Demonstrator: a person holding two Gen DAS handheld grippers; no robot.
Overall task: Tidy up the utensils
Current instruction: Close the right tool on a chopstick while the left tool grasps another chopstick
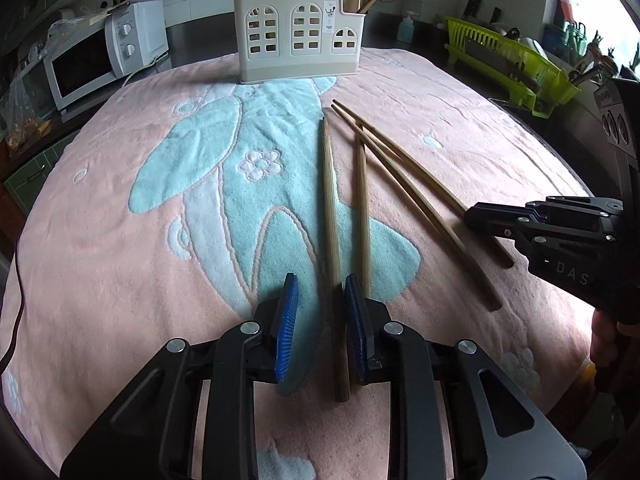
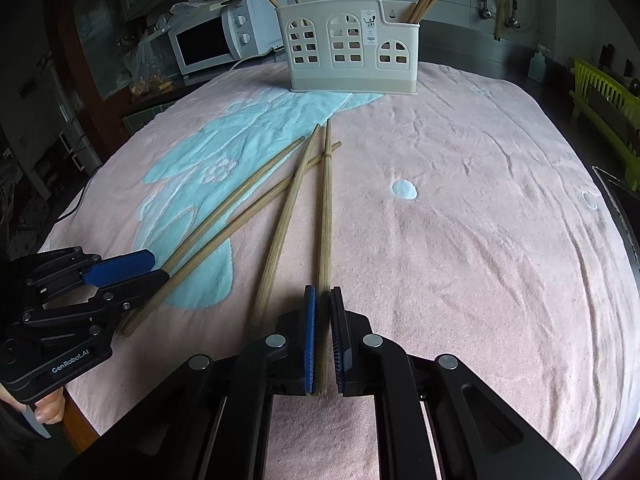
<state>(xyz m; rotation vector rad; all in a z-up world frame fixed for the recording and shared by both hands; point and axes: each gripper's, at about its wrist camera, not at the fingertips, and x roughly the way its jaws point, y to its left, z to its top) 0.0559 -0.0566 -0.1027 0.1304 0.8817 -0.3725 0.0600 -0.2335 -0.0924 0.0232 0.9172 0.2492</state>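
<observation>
Covering kitchen counter (image 2: pixel 460 44), pink towel (image 1: pixel 440 128); left tongs (image 1: pixel 320 284) slack around leftmost chopstick (image 1: pixel 330 208), right tongs (image 2: pixel 323 292) clenching rightmost chopstick (image 2: pixel 325 208).

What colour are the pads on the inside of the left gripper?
The pads are bright blue; the rest of the left gripper is black. The left wrist view shows it best.

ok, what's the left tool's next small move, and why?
Probably close the left tool fully: a chopstick lies between its pads with a gap on one side, not gripped yet; the right tool already clamps a second chopstick.
</observation>
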